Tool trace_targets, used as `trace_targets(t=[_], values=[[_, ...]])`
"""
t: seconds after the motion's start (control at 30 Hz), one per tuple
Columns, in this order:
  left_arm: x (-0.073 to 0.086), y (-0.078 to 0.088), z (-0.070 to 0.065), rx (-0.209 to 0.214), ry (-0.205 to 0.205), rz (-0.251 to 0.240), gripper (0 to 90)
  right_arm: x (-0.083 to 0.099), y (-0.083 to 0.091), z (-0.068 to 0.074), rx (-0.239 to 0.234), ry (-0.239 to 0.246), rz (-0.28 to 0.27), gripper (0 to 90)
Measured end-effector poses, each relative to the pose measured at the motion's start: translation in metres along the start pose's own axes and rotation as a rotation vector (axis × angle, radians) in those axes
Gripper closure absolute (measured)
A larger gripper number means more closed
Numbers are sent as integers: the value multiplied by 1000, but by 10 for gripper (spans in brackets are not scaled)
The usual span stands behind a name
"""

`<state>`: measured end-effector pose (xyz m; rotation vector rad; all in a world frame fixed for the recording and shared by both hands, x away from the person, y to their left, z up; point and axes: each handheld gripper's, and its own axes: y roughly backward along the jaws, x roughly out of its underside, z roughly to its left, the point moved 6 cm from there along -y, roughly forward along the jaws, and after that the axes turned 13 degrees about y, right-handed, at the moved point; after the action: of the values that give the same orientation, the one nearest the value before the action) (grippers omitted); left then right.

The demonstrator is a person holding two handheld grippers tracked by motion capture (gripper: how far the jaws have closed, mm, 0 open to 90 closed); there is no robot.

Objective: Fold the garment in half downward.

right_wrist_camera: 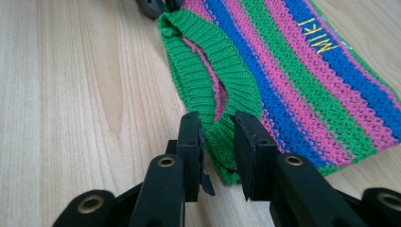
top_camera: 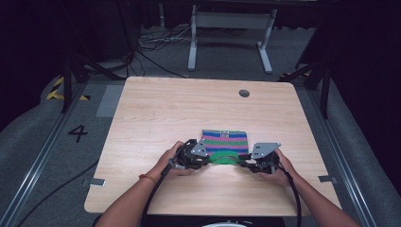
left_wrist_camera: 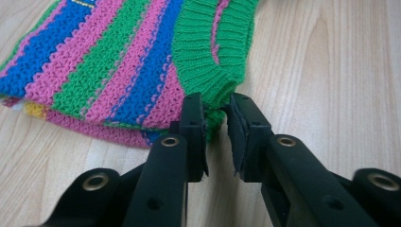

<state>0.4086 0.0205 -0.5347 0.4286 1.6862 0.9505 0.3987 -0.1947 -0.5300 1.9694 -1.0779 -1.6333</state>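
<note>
A knitted garment (top_camera: pixel 225 138) in green, pink and blue stripes lies flat near the front middle of the wooden table (top_camera: pixel 156 109). Its green ribbed collar (top_camera: pixel 222 158) faces the person. My left gripper (top_camera: pixel 209 160) is at the collar's left end and my right gripper (top_camera: pixel 242 161) at its right end. In the left gripper view the garment (left_wrist_camera: pixel 108 61) and collar (left_wrist_camera: pixel 208 52) lie ahead, and the left gripper (left_wrist_camera: pixel 216 106) stands narrowly open around the collar's corner. In the right gripper view the right gripper (right_wrist_camera: pixel 216 123) is narrowly open astride the collar (right_wrist_camera: pixel 203 61), beside the stripes (right_wrist_camera: pixel 302 80).
A round cable hole (top_camera: pixel 244 93) sits near the table's far edge. Beyond the table stand a white desk frame (top_camera: pixel 231 33) and loose cables (top_camera: pixel 156 42) on the floor. The left gripper's tip (right_wrist_camera: pixel 153 5) shows at the top of the right gripper view.
</note>
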Motion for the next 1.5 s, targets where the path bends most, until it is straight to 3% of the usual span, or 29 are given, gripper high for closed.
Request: trace_targets(t=[0.13,0.27,0.33,0.53,0.63,1.0,1.1,1.5], values=[[-3,9,2,-22,11,-15,706,-5,6,0,5,-5,4,708],[-3,14,4,-50,21,12,667,-7,13,0,-7,-9,7,701],[-5,20,5,-60,32,23,636,-6,16,0,-5,-9,34,678],[-7,41,7,-119,57,2,488,-7,32,-1,3,-8,45,611],[-4,47,7,-125,54,-3,452,-5,39,0,10,-10,52,587],[27,72,10,-192,78,40,326,16,68,-4,97,-63,82,455],[41,77,13,-222,109,53,297,23,73,-4,117,-65,97,427],[77,92,18,-254,145,68,208,52,88,-2,171,-94,133,308]])
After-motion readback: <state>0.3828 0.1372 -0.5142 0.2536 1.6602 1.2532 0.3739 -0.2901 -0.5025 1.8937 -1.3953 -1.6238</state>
